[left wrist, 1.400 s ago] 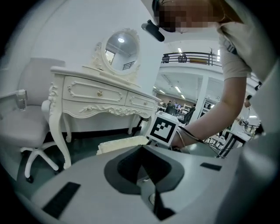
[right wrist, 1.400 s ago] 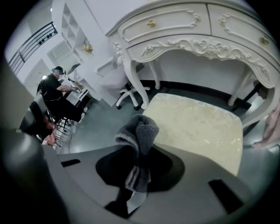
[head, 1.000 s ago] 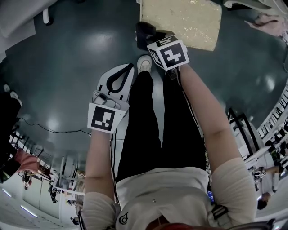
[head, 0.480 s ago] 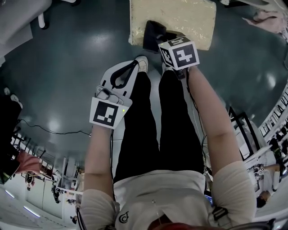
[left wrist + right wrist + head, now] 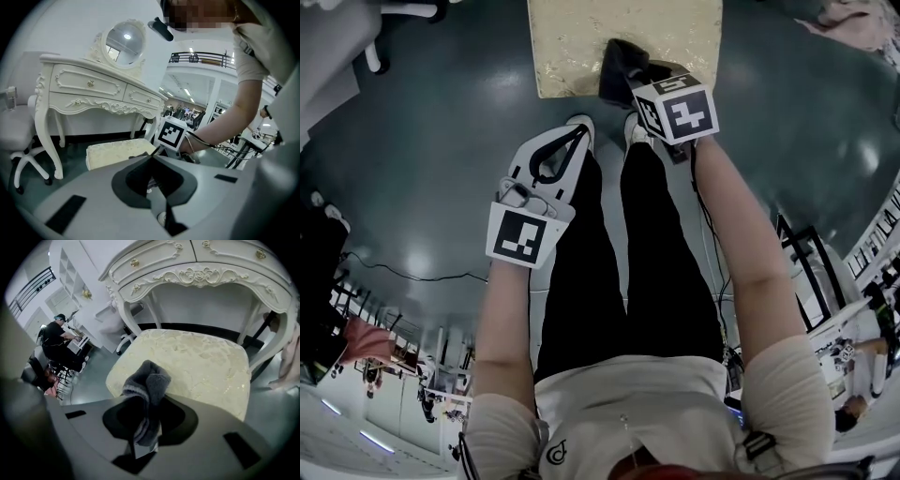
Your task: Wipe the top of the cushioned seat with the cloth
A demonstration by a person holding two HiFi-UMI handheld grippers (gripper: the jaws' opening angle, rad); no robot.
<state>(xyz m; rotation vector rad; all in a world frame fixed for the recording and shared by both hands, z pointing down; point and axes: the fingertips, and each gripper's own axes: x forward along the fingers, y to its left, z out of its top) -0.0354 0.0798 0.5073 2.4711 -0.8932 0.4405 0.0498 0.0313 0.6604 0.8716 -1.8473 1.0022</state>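
– Cloth (image 5: 146,380): where is it?
– Bunched up, dark grey, between the jaws of the right gripper (image 5: 140,427), which are clamped on it. In the head view it sits at 12 o'clock, over the near edge of the seat (image 5: 572,42).
– Does it touch the cushion?
– I cannot tell. It overlaps the cream top at the seat's 6 o'clock side.
– And the other gripper?
– The left gripper (image 5: 567,145) is at 7 o'clock from the right one, over the floor (image 5: 431,141) and apart from the seat. Its jaws are together, with nothing between them.
– What stands behind the seat?
– A white dressing table (image 5: 197,268), at 12 o'clock in the right gripper view.
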